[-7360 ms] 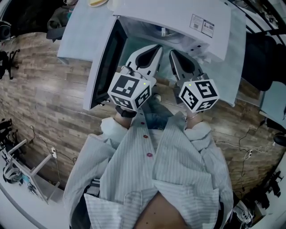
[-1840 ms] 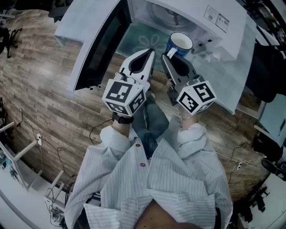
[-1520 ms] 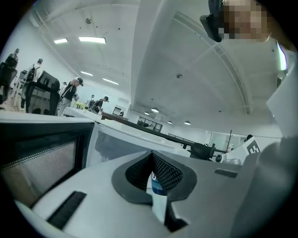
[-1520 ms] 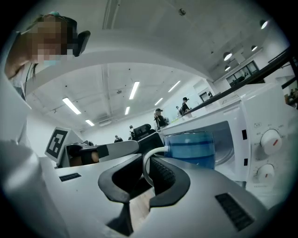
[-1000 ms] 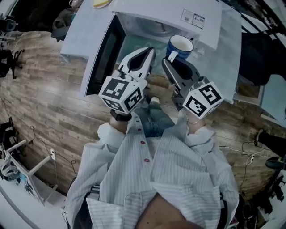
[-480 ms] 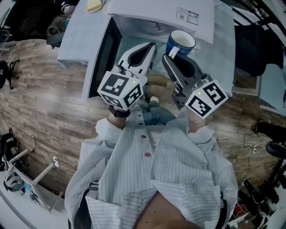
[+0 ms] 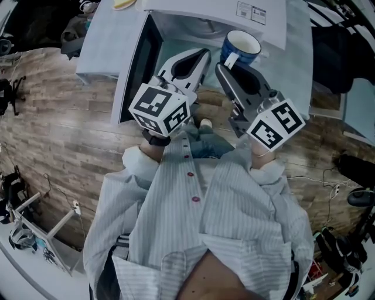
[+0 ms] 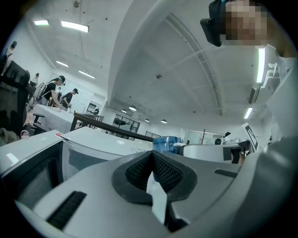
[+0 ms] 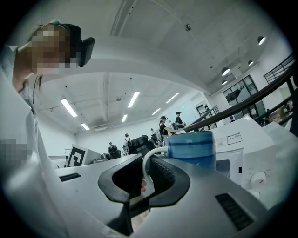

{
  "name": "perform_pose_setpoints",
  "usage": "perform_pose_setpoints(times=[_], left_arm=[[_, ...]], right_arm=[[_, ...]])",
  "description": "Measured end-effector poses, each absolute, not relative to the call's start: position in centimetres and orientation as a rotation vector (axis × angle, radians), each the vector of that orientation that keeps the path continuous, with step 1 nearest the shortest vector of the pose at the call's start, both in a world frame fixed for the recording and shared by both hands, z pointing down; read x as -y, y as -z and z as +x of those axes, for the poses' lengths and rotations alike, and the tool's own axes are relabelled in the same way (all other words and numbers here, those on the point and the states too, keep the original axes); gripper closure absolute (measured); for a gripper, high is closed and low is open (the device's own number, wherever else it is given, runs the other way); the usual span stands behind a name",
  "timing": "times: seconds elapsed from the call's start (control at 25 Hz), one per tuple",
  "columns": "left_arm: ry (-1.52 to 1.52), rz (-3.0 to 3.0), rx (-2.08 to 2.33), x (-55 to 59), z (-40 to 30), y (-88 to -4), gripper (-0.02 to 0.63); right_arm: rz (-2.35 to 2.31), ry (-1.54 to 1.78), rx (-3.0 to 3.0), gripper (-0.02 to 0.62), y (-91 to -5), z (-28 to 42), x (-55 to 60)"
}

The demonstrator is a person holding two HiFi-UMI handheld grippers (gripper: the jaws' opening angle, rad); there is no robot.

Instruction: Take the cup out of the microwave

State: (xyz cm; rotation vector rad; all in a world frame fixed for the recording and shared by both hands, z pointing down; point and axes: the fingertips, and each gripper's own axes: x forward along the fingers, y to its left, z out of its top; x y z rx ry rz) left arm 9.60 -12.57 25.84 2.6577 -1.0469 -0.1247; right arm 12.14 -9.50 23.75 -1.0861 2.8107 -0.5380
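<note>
Head view, upper centre: shows blue cup, white inside, upright, held off any surface just in front of the open microwave. Shows microwave door swung out toward upper left of frame. Places right gripper, dark grey, directly below the cup, tips at its white handle. Places left gripper, white, just beside it on the left, apart from the cup. Notes pale bench under the microwave, wood floor at left, striped shirt filling lower frame.

Right gripper view: confirms fingers narrow, closed on the handle, which loops down between them. Puts cup just above and right of centre, beyond the tips. Shows microwave front with a knob at right edge, behind the cup.

Left gripper view: shows fingers pressed together with nothing between them. Puts cup just above the tips at centre, microwave at left.
</note>
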Motion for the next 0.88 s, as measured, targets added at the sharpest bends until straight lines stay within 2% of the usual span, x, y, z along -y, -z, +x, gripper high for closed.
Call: perform_pose_setpoints(times=[0.88], left_arm=[[0.079,2.677,0.916,11.8,10.8,-26.2,0.598]], right_arm=[[-1.106,0.547,-2.825,0.528,-23.7,13.5,8.5]])
